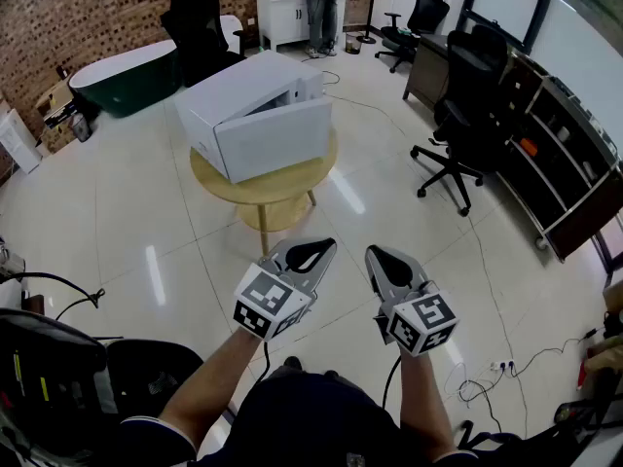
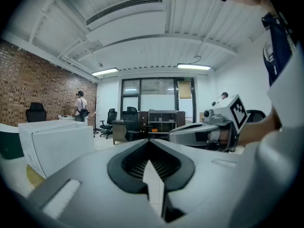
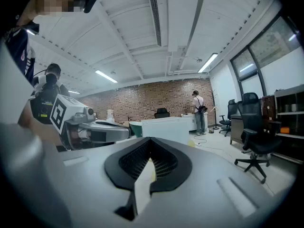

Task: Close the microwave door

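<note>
Closest in, left gripper [image 1: 321, 248] and right gripper [image 1: 378, 256] hover side by side, jaws pinched together on nothing, well apart from the microwave [image 1: 255, 95] on the round table [image 1: 292, 188] ahead, its door [image 1: 275, 142] swung partly out. Best to walk up first, then, I judge, set a closed tip flat near the door's free right edge and push steadily until it latches, without shoving the microwave across the table

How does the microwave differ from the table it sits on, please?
The microwave is white and box-shaped; the table is tan wood and round. The microwave's door stands ajar; the table is one plain top on slim legs. Both are untouched, well ahead of the left gripper and right gripper.
</note>
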{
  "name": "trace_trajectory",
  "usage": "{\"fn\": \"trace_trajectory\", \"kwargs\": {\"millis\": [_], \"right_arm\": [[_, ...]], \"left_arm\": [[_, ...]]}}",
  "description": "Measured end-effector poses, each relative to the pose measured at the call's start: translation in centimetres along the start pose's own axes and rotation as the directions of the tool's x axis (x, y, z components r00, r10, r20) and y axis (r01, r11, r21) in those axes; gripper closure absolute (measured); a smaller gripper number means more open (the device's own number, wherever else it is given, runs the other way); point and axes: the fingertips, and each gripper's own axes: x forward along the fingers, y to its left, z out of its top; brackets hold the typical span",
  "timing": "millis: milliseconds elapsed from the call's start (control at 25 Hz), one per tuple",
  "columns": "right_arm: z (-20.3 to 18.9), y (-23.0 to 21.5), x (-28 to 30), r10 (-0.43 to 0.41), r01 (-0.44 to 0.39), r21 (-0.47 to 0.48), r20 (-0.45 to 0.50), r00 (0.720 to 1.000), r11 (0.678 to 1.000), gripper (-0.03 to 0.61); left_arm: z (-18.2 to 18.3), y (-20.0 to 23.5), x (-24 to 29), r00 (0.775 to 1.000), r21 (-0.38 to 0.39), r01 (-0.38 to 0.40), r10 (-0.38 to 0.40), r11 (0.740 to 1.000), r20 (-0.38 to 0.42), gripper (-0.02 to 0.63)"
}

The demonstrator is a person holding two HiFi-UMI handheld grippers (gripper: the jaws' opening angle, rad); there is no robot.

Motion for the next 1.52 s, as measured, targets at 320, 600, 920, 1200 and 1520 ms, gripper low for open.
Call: {"fn": "trace_trajectory", "kwargs": {"millis": [320,600,920,1200,1520], "right_arm": [[2.8,1.6,3.2,0.002,-0.001,-0.069,0.024,1.000,0.998,0.577],[3.9,1.0,5.3,0.003,-0.001,-0.118,0.015,1.000,0.993,0.577],[4.2,-2.1,9.6,0.041,-0.038,-0.111,0.026,0.999,0.993,0.577],[5.5,-7.0,14.8,0.120,-0.115,-0.118,0.037,0.992,0.986,0.577],[6.9,-13.7,19.5,0.237,-0.232,-0.125,0.022,0.971,0.965,0.577]], "left_arm": [[2.7,3.7,-0.8,0.999,0.040,0.017,-0.019,0.999,0.044,0.601],[3.8,6.3,0.1,0.998,0.048,0.024,-0.027,0.999,0.064,0.601],[3.0,10.0,3.0,0.998,0.021,-0.015,0.013,1.000,0.055,0.601],[2.5,14.4,7.4,0.995,0.002,-0.100,0.100,0.995,0.030,0.601],[2.2,18.9,12.8,0.971,-0.039,-0.240,0.240,0.970,0.002,0.601]]}}
